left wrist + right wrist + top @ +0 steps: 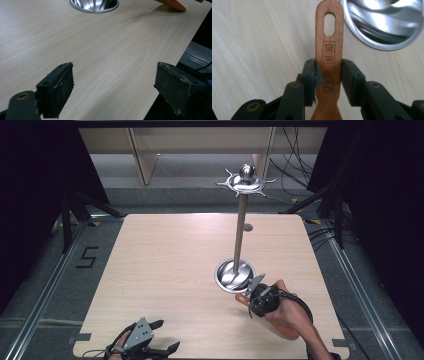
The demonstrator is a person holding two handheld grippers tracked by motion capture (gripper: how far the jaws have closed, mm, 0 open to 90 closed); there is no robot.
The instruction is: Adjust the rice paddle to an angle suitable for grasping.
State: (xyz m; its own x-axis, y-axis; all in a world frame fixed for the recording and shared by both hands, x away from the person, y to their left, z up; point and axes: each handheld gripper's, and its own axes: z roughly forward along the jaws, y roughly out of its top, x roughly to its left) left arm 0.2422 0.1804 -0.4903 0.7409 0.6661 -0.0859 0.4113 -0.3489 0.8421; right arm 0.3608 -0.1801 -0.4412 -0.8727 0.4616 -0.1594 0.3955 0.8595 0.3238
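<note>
Right gripper (328, 72) has its jaws clamped on the flat brown wooden utensil handle with the slotted hanging hole (329, 37), just beside the shiny steel round base of the tall hook stand (235, 276). Left gripper (113, 90) sits with jaws wide apart over the pale wooden surface (100, 50). The risk here is that narrow handle twisting in the grip and the slot missing a hook.

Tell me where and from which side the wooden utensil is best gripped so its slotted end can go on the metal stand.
Probably on the flat handle below the slot, as the right gripper does now: pads on the two narrow edges of the wooden utensil, coming from the wider end. This leaves the slot free beside the stand.
</note>
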